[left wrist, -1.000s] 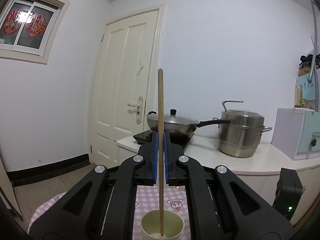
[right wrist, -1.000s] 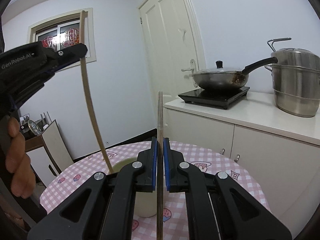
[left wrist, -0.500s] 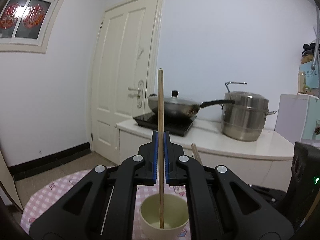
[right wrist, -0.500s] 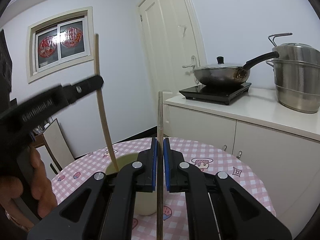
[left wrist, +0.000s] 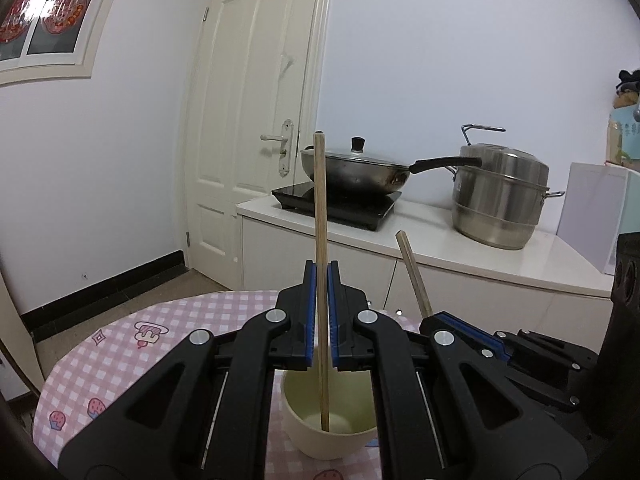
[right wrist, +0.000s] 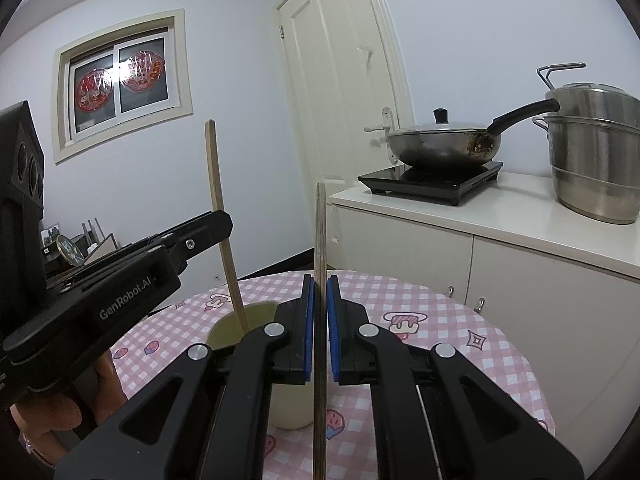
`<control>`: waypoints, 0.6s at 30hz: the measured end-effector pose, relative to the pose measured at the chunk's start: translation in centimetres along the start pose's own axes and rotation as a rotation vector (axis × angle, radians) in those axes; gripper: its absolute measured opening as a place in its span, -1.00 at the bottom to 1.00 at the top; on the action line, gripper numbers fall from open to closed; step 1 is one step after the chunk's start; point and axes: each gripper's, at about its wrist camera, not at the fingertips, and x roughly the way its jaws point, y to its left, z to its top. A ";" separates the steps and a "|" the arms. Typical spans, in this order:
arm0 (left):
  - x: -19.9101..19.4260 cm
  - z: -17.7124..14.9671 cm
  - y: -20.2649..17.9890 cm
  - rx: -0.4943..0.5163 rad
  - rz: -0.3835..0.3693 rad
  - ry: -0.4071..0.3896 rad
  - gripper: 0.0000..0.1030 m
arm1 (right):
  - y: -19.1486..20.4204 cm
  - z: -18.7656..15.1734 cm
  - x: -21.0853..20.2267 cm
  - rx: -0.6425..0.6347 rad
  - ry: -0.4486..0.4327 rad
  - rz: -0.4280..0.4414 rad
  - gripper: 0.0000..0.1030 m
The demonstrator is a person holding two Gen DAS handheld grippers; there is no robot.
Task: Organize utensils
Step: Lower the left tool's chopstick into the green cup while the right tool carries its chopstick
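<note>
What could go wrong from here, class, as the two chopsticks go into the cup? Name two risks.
1. The left hand-held gripper is shut on a chopstick whose tip is down inside the cream cup. Pushing sideways could tip the cup on the checked tablecloth.
2. The right hand-held gripper holds the second chopstick close beside the left one. Moving in now, the grippers or sticks might collide and knock a chopstick loose.

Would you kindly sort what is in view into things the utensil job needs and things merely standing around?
Job:
- left chopstick, tip in cup
- right chopstick
- cream cup

Standing around:
- wok
- steamer pot
- induction hob
- door
</note>
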 end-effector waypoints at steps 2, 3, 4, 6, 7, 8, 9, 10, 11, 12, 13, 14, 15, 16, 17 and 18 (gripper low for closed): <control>0.2 0.0 -0.1 0.001 0.000 0.013 -0.88 | 0.0 0.0 0.1 0.002 0.001 -0.001 -0.90; 0.3 -0.1 -0.1 0.002 0.004 0.019 -0.88 | 0.0 0.0 0.1 0.002 0.002 0.000 -0.90; 0.4 -0.1 -0.2 0.002 0.005 0.022 -0.87 | 0.0 0.1 0.1 0.001 0.001 0.000 -0.90; 0.7 -0.2 -0.2 0.002 0.010 0.031 -0.87 | 0.0 0.1 0.0 -0.001 -0.001 0.000 -0.90; 0.7 -0.3 -0.1 0.001 0.012 0.032 -0.87 | 0.0 0.1 0.0 -0.001 -0.002 0.000 -0.90; 0.7 -0.4 -0.1 0.002 0.016 0.032 -0.87 | 0.0 0.2 0.0 -0.002 -0.002 -0.001 -0.90; 0.8 -0.5 0.0 0.005 0.023 0.035 -0.87 | 0.0 0.2 0.0 -0.002 -0.001 -0.002 -0.90; 0.9 -0.6 0.0 0.005 0.025 0.037 -0.87 | 0.0 0.2 0.1 -0.002 -0.001 -0.003 -0.90; 1.0 -0.6 0.0 0.004 0.025 0.041 -0.87 | -0.1 0.2 0.1 -0.001 -0.001 -0.004 -0.90; 1.1 -0.6 0.1 0.003 0.025 0.046 -0.86 | -0.1 0.1 0.1 0.000 -0.001 -0.004 -0.90; 1.0 -0.7 0.2 0.002 0.026 0.048 -0.86 | -0.1 0.2 0.2 0.001 0.000 -0.003 -0.90; 1.1 -0.7 0.2 0.002 0.027 0.050 -0.86 | -0.1 0.1 0.2 0.000 0.001 -0.003 -0.90; 1.1 -0.8 0.3 0.000 0.027 0.052 -0.87 | -0.1 0.1 0.2 -0.001 0.003 -0.003 -0.90; 1.1 -0.8 0.4 -0.002 0.027 0.054 -0.87 | -0.1 0.1 0.2 -0.002 0.004 -0.004 -0.90; 1.1 -0.9 0.5 -0.006 0.025 0.058 -0.86 | -0.1 0.1 0.3 -0.002 0.005 -0.004 -0.90; 1.1 -1.0 0.7 -0.012 0.023 0.062 -0.86 | -0.1 0.0 0.3 -0.002 0.005 -0.004 -0.90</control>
